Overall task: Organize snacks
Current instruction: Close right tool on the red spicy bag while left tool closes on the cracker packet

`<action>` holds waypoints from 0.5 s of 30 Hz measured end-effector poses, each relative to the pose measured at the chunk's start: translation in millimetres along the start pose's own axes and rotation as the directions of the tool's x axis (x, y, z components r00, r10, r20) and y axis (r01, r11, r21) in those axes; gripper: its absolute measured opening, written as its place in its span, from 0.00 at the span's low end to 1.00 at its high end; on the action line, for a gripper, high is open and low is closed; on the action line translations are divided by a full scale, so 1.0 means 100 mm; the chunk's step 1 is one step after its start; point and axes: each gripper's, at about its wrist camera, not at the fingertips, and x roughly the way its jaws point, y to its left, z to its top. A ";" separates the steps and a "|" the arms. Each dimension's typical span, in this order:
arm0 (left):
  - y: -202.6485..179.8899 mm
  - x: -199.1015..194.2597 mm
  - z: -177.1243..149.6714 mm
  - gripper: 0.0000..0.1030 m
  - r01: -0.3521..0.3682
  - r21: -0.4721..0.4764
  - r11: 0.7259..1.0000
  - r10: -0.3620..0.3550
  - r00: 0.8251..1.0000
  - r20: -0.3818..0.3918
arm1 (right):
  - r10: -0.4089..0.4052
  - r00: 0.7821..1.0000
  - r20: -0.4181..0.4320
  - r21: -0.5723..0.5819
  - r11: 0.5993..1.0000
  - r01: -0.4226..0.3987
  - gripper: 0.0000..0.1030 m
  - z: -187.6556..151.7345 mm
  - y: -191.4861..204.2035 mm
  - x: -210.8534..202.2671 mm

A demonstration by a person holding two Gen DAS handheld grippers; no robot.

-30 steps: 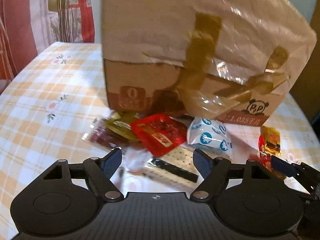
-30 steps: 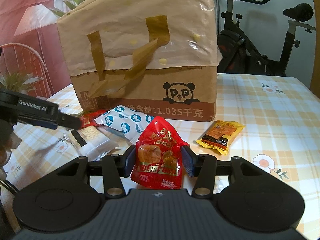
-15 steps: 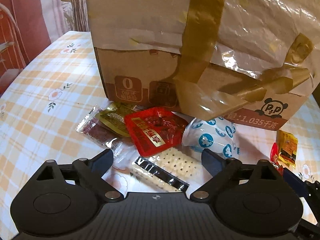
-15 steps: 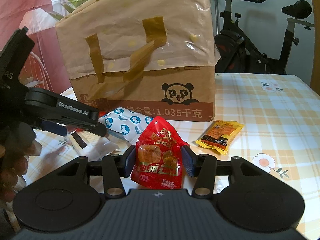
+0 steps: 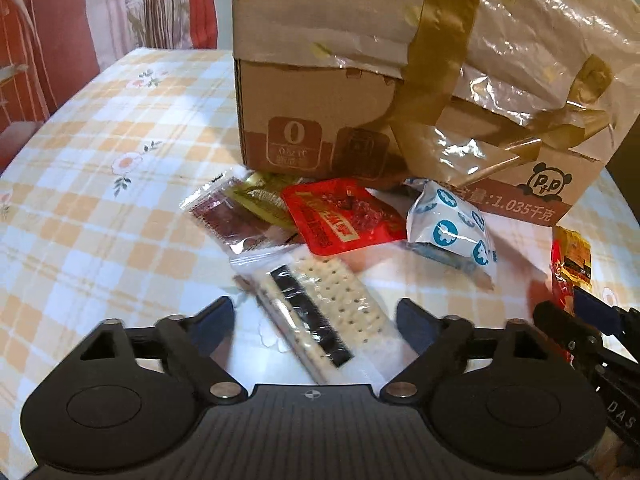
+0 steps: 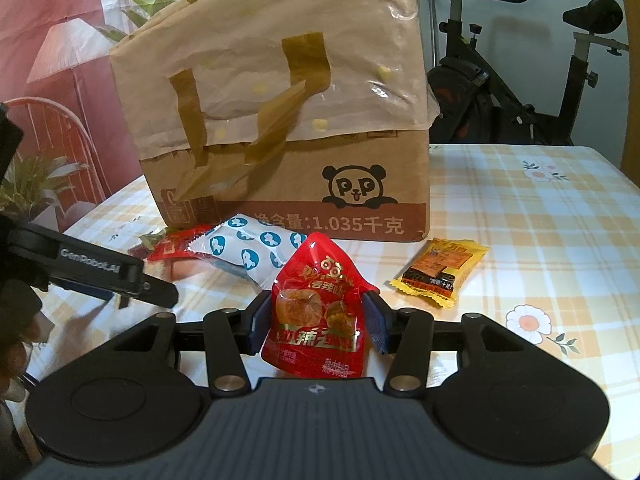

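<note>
Checked worktop [image 5: 100, 208]. Cardboard box [image 6: 352, 184], upright, plastic-covered top; contents hidden. White-blue packet [image 5: 452, 236], flat red packet [image 5: 344, 216], cracker pack [image 5: 328, 312], yellow packet [image 6: 440, 272] lie before it. Left tool [image 5: 316, 320]: fingers apart, astride cracker pack. Right tool [image 6: 316, 320]: clamped on red snack pouch [image 6: 316, 308].

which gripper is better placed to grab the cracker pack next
Left. The left gripper is open with the clear cracker packet lying between its fingers, while the right gripper is shut on a red snack pouch.
</note>
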 end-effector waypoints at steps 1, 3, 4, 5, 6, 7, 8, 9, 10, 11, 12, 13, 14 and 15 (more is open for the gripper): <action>0.02 -0.01 0.00 0.66 -0.002 0.003 1.000 0.002 1.000 0.012 | -0.001 1.000 -0.001 -0.004 1.000 0.001 0.50 0.00 0.01 0.00; 0.08 -0.02 0.00 0.60 0.015 -0.012 1.000 -0.015 1.000 0.018 | -0.004 1.000 -0.002 -0.008 1.000 0.004 0.50 0.00 0.01 0.00; 0.11 -0.03 -0.01 0.59 0.027 -0.025 0.999 -0.027 0.999 0.021 | -0.004 1.000 -0.002 -0.007 1.000 0.004 0.50 0.00 0.01 0.00; 0.12 -0.05 -0.02 0.59 0.029 -0.030 0.999 -0.029 0.999 0.020 | -0.005 1.000 -0.002 -0.007 1.000 0.005 0.50 -0.01 0.01 0.00; 0.13 -0.06 -0.03 0.59 0.028 -0.031 0.999 -0.027 0.999 0.021 | -0.005 1.000 -0.002 -0.007 1.000 0.005 0.50 0.00 0.00 0.00; 0.14 -0.07 -0.05 0.58 0.028 -0.030 0.999 -0.027 0.999 0.022 | -0.004 1.000 -0.003 -0.006 1.000 0.004 0.50 0.00 0.00 0.00; 0.16 -0.08 -0.07 0.58 0.029 -0.030 0.999 -0.029 0.999 0.022 | -0.004 1.000 -0.003 -0.007 1.000 0.004 0.50 0.00 0.00 0.00; 0.17 -0.10 -0.08 0.58 0.030 -0.031 0.999 -0.030 0.999 0.023 | -0.003 1.000 -0.005 -0.008 1.000 0.003 0.50 0.00 0.00 0.00; 0.18 -0.11 -0.08 0.57 0.032 -0.031 0.999 -0.031 0.999 0.023 | -0.003 1.000 -0.007 -0.010 1.000 0.003 0.50 0.00 0.00 0.01; 0.17 -0.11 -0.09 0.57 0.034 -0.030 0.999 -0.034 0.999 0.022 | -0.003 1.000 -0.008 -0.013 1.000 0.003 0.50 0.00 0.00 0.01; 0.17 -0.12 -0.10 0.57 0.038 -0.028 0.999 -0.037 0.999 0.022 | -0.003 1.000 -0.010 -0.016 1.000 0.003 0.50 0.00 0.00 0.01; 0.17 -0.11 -0.09 0.57 0.039 -0.027 0.999 -0.038 0.999 0.022 | -0.003 1.000 -0.010 -0.019 1.000 0.003 0.50 0.00 0.01 0.01; 0.16 -0.08 -0.08 0.57 0.040 -0.024 0.999 -0.039 0.999 0.023 | -0.003 1.000 -0.010 -0.022 1.000 0.003 0.50 0.00 0.01 0.01; 0.16 -0.09 -0.09 0.57 0.042 -0.020 0.999 -0.041 0.999 0.027 | -0.004 1.000 -0.010 -0.023 1.000 0.004 0.50 0.00 0.01 0.01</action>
